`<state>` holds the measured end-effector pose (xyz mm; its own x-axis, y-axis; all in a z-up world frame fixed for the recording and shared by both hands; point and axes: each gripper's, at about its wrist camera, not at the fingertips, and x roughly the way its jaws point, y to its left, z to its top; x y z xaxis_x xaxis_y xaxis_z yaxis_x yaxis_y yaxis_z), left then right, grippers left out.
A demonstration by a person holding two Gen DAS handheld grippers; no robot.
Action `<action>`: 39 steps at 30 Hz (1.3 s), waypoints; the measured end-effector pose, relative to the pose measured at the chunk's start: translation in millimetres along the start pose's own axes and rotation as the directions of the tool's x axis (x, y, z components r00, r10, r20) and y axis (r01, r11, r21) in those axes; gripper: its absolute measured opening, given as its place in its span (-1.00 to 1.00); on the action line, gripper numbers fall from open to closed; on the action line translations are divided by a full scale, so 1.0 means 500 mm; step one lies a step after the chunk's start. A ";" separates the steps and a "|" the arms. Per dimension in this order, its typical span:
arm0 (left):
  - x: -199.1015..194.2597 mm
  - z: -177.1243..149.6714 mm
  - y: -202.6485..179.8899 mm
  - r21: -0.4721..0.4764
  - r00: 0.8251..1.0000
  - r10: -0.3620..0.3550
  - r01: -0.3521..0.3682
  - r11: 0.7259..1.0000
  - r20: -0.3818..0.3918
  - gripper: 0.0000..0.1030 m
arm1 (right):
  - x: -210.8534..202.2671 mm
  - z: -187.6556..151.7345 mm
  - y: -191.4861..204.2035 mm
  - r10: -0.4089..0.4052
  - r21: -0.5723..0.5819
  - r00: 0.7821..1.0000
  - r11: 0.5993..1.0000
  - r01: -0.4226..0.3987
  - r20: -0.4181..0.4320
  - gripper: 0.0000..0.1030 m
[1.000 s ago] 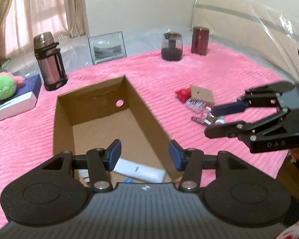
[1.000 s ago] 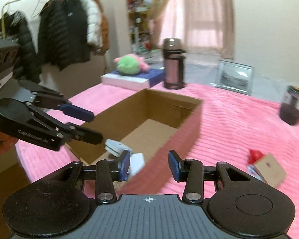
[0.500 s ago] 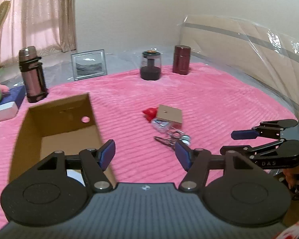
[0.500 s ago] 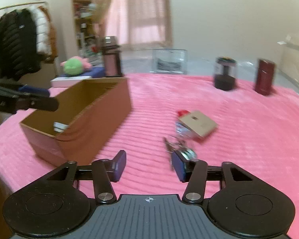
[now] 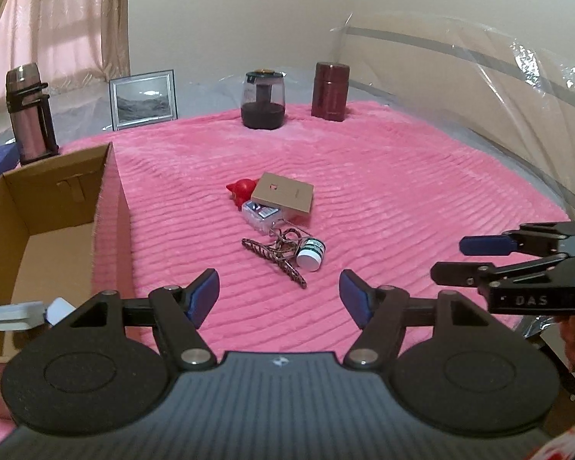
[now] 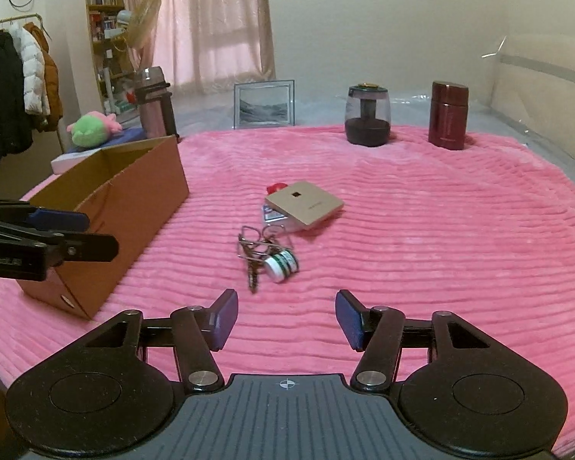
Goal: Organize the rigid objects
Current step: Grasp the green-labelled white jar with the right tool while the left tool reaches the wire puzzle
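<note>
Both tools hang empty over the pink blanket [image 6: 441, 230]: the left tool [image 5: 279, 295] spread apart, the right tool [image 6: 285, 320] widening. The small bottle [image 6: 283, 265], hair clip [image 5: 276, 258] and flat box [image 6: 306, 207] lie clustered beside the cardboard box [image 6: 134, 195].

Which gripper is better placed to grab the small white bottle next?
Right, probably. The right gripper lines up with the bottle straight ahead, jaws opening and empty. The left gripper sits beside the box, slightly off line.

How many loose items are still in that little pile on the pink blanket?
5 visible: red figure, tan flat box, clear packet under it, hair claw, small white bottle. More may hide underneath.
</note>
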<state>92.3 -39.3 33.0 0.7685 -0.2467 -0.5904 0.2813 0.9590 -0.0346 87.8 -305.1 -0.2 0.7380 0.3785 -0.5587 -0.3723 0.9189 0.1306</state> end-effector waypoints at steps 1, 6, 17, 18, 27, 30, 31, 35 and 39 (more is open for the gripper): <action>0.007 -0.001 -0.001 0.000 1.000 0.004 -0.004 1.000 -0.002 0.26 | 0.002 -0.001 -0.004 -0.003 -0.002 1.000 1.000 0.003 -0.001 0.04; 0.043 -0.002 -0.010 0.010 1.000 0.011 -0.011 1.000 -0.013 0.28 | 0.017 -0.002 -0.023 -0.008 0.003 1.000 1.000 0.008 -0.014 0.05; 0.145 0.003 -0.008 0.047 0.999 0.033 -0.031 0.998 -0.042 0.29 | 0.089 -0.007 -0.045 0.014 -0.008 0.999 1.000 -0.014 -0.040 0.05; 0.154 0.002 -0.007 0.049 0.998 0.037 -0.035 0.998 -0.045 0.29 | 0.098 -0.007 -0.047 0.017 -0.013 0.999 1.000 -0.018 -0.042 0.05; 0.233 0.008 -0.003 0.061 0.997 0.054 -0.051 0.997 -0.052 0.29 | 0.210 0.000 -0.061 0.091 -0.070 0.994 0.993 -0.096 -0.066 0.05; 0.257 0.011 -0.003 0.070 0.997 0.052 -0.048 0.996 -0.054 0.29 | 0.253 0.008 -0.059 0.121 -0.104 0.990 0.986 -0.128 -0.072 0.05; 0.266 0.011 -0.002 0.075 0.997 0.049 -0.044 0.996 -0.059 0.29 | 0.267 0.011 -0.059 0.129 -0.117 0.989 0.984 -0.137 -0.073 0.05; 0.294 0.011 0.010 0.063 0.996 0.043 -0.038 0.997 -0.073 0.29 | 0.315 0.020 -0.057 0.152 -0.167 0.985 0.972 -0.164 -0.081 0.04; 0.312 0.010 0.019 0.049 0.996 0.039 -0.035 0.998 -0.077 0.29 | 0.361 0.025 -0.053 0.168 -0.228 0.980 0.955 -0.188 -0.104 0.03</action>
<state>217.6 -69.5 -55.4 0.7325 -0.1978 -0.6514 0.2818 0.9591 0.0256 237.8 -259.7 -94.0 0.6022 0.5136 -0.6112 -0.6225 0.7814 0.0432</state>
